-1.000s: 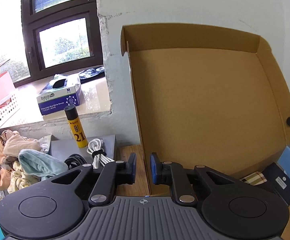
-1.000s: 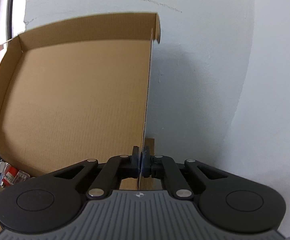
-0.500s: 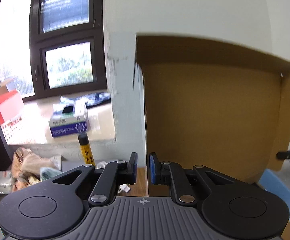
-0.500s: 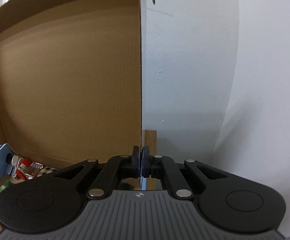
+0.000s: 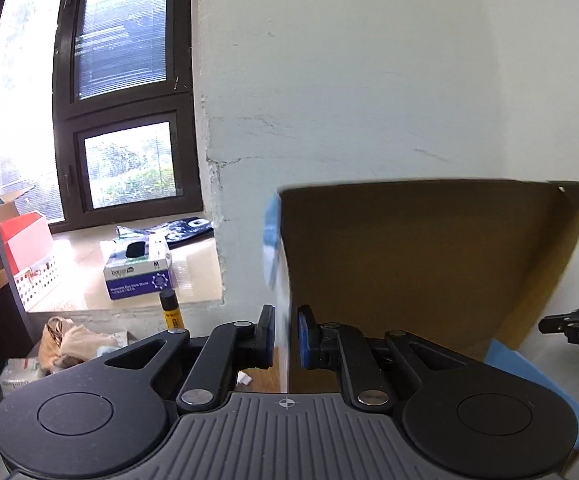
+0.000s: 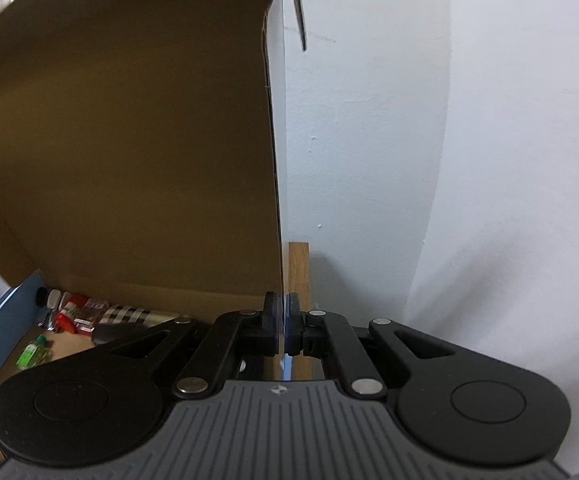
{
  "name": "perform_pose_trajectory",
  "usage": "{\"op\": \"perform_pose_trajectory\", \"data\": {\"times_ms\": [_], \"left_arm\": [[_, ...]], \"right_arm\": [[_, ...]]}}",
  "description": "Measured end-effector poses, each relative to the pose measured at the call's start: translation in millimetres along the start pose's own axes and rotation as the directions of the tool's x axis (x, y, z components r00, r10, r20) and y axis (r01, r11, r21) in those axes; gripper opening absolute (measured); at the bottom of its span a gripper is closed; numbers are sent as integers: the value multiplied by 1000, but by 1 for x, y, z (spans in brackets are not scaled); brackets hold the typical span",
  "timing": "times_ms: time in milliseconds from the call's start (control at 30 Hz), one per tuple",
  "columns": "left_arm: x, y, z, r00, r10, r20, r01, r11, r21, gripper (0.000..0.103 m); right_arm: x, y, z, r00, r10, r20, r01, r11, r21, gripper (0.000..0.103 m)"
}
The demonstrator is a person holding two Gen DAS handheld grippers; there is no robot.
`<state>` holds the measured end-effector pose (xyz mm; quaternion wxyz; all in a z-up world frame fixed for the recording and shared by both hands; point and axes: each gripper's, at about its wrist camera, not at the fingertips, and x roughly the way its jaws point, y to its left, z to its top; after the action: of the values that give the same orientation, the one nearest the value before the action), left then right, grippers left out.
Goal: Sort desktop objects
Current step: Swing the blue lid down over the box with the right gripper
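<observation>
Since a second ago the box lid has swung down toward the cameras; in the left wrist view its top edge, which reached near the top of the picture, now sits about halfway down, and more bare wall shows above it; the window and the glove box on the sill have stayed put. The left gripper straddles the lid's left side flap, its jaws a little apart with the flap edge running between them; contact cannot be told through the blur. The right gripper is pressed together on the lid's right side flap, pinching the thin card. Below the lid, in the right wrist view, the sorted things lie inside the box: small bottles, a checked item, a green bottle. Judging from this, the lid is being closed; the risk is uneven pull, since only the right side looks firmly held; the left flap could slip free and the lid twist or crease; the side flaps might also catch outside the box walls, or press on the tallest contents.
</observation>
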<state>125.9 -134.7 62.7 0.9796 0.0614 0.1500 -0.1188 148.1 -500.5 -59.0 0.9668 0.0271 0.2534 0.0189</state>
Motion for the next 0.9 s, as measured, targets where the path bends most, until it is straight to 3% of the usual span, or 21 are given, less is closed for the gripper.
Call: {"op": "perform_pose_trajectory", "data": {"times_ms": [233,400,900], "left_arm": [[-13,-1,-10,1000,-17,-21,17,1000,-2,14],[-20,-1,-13,999,-24,-36,24,1000,2,14],[-42,-13,-41,995,-53,-85,57,998,36,15]], "right_arm": [[-39,6,-15,1000,-7,7,7,1000,0,6],[-64,7,-6,999,-13,47,13,1000,-9,27],[-118,33,-11,999,22,29,-21,1000,-20,34]]}}
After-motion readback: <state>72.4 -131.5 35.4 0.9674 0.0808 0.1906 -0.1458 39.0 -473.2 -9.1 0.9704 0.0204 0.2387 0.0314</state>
